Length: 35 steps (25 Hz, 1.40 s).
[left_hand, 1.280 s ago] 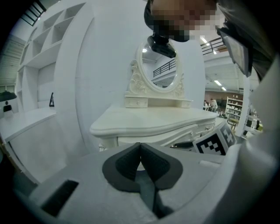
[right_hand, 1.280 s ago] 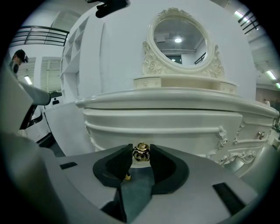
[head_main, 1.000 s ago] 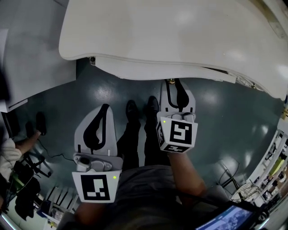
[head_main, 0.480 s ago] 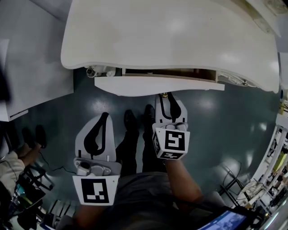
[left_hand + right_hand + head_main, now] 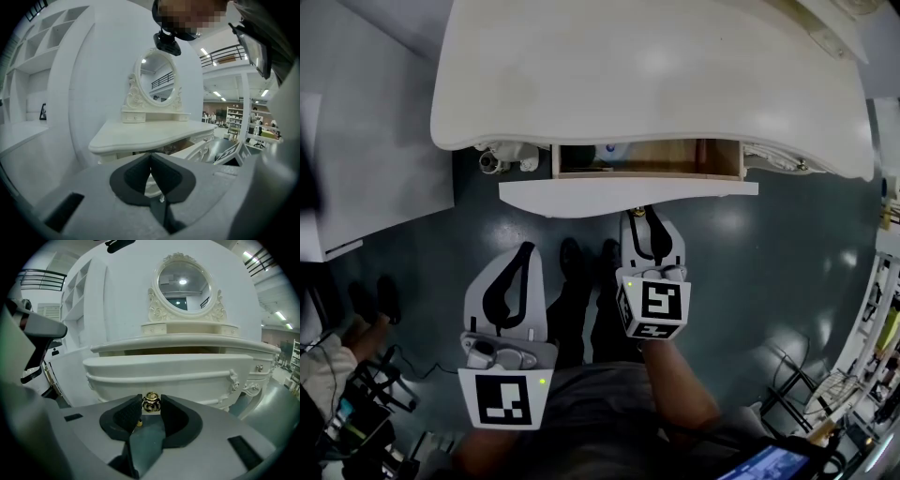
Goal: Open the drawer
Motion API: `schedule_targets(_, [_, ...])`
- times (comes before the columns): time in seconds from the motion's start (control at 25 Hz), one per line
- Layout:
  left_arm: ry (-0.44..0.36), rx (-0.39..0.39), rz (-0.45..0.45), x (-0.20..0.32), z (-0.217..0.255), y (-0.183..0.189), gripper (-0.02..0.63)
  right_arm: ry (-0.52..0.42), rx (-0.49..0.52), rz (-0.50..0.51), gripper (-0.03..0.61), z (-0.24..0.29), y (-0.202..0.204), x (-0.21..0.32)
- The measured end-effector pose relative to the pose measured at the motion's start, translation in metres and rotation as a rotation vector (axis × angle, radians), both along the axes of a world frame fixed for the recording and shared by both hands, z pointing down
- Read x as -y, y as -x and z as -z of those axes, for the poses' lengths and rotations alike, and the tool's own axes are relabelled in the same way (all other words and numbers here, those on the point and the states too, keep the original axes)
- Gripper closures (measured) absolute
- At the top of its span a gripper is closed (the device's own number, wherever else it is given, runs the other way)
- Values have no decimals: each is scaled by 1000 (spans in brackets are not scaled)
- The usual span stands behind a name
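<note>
gripping the gold knob (image 5: 151,402) in its jaws, the right gripper (image 5: 645,214) holds the drawer (image 5: 628,195) part-way out under the desk (image 5: 656,84)'s near edge. a straight, level pull should avoid binding. the left gripper (image 5: 151,157), jaws closed and empty, hangs apart.

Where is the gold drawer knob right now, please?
In the right gripper view, the gold knob sits centre-frame on the drawer front, clamped in the right gripper, below the tabletop.

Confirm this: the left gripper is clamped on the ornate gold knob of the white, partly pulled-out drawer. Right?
No, the right gripper is clamped on the ornate gold knob of the white, partly pulled-out drawer, as the right gripper view shows.
</note>
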<state>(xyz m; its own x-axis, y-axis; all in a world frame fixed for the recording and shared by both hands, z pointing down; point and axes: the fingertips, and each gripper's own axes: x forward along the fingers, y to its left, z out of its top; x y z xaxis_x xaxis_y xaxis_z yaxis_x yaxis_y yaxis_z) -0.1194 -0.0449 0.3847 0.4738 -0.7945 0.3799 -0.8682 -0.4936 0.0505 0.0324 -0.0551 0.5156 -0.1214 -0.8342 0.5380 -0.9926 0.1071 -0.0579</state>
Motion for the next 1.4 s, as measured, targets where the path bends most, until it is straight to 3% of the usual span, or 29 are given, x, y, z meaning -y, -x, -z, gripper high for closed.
schedule_targets(0.32, [-9, 17, -20, -8, 8, -12, 598, 10, 18, -1, 451, -1, 2, -11])
schedule_targets(0.64, [-23, 49, 31, -10, 13, -7, 598, 5, 25, 10, 451, 2, 2, -18])
schedule_targets(1.4, [-42, 48, 34, -48, 21, -17, 598, 7, 45, 25, 452, 2, 7, -58])
